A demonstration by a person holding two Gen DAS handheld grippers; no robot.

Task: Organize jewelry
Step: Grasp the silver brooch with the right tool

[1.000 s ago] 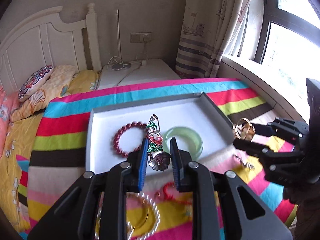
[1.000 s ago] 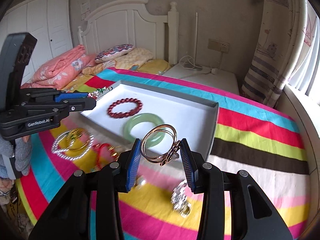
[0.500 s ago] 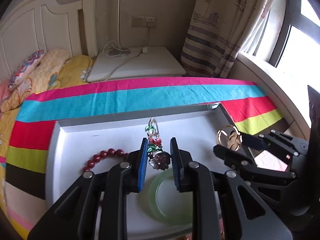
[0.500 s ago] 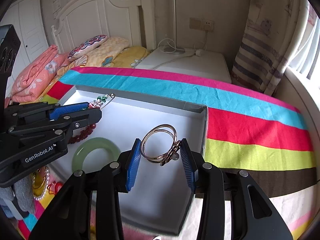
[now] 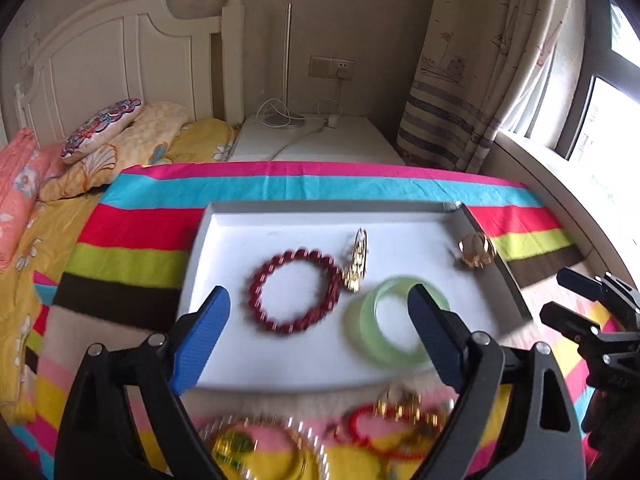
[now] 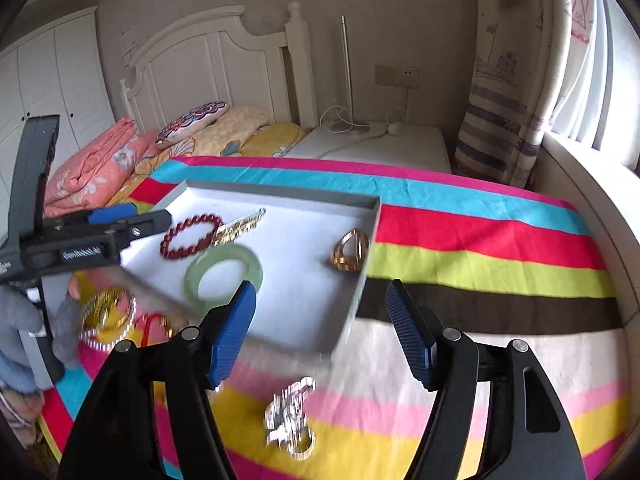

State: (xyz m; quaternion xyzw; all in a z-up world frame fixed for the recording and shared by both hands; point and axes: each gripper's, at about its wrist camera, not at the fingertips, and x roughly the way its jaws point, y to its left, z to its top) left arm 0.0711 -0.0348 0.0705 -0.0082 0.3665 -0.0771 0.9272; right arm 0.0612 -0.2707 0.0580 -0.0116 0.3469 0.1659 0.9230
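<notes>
A white tray lies on the striped bedspread. In it lie a red bead bracelet, a brooch, a green jade bangle and a gold ring bracelet. My left gripper is open and empty above the tray's near edge. My right gripper is open and empty above the tray's near right corner. On the bedspread in front lie a pearl and gold bracelet, a red cord bracelet and a silver piece.
Pillows and a folded quilt lie at the bed's head by the white headboard. A white nightstand with cables stands behind the bed. A curtain and window ledge run along the right.
Both grippers opened and drew back. The brooch left my left gripper and the gold ring bracelet left my right gripper. Both now lie in the tray.
</notes>
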